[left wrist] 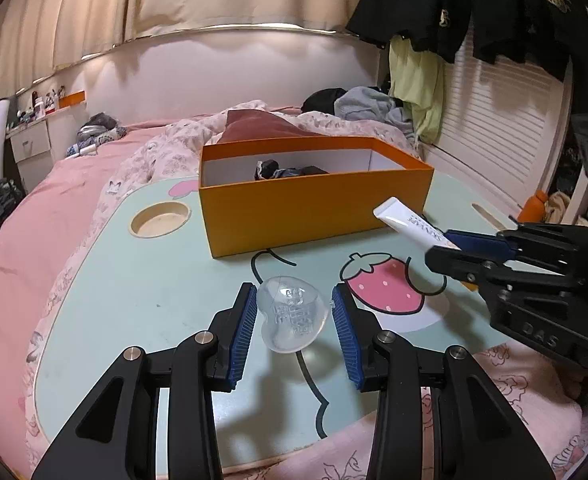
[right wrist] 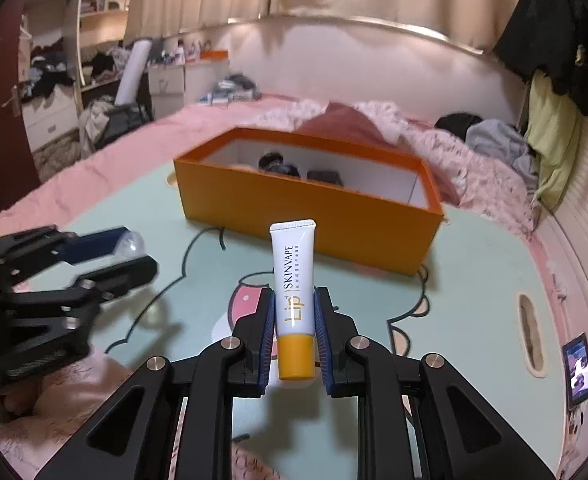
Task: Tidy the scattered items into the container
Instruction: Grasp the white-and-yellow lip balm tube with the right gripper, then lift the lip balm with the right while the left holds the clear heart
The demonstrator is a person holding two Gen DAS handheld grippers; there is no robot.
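Two things are in your grip over the mint-green worktop [left wrist: 142,296], which sits on the pink bed [left wrist: 34,208]. At its far side stands the orange box [left wrist: 313,208], open, with dark items inside. Your right gripper [right wrist: 294,312] is clamped on the white lip-balm tube [right wrist: 294,276], orange cap nearest you, just this side of the box. Your left gripper [left wrist: 294,312] holds the clear heart-shaped case [left wrist: 292,314] between its blue pads, near the strawberry print [left wrist: 385,288].
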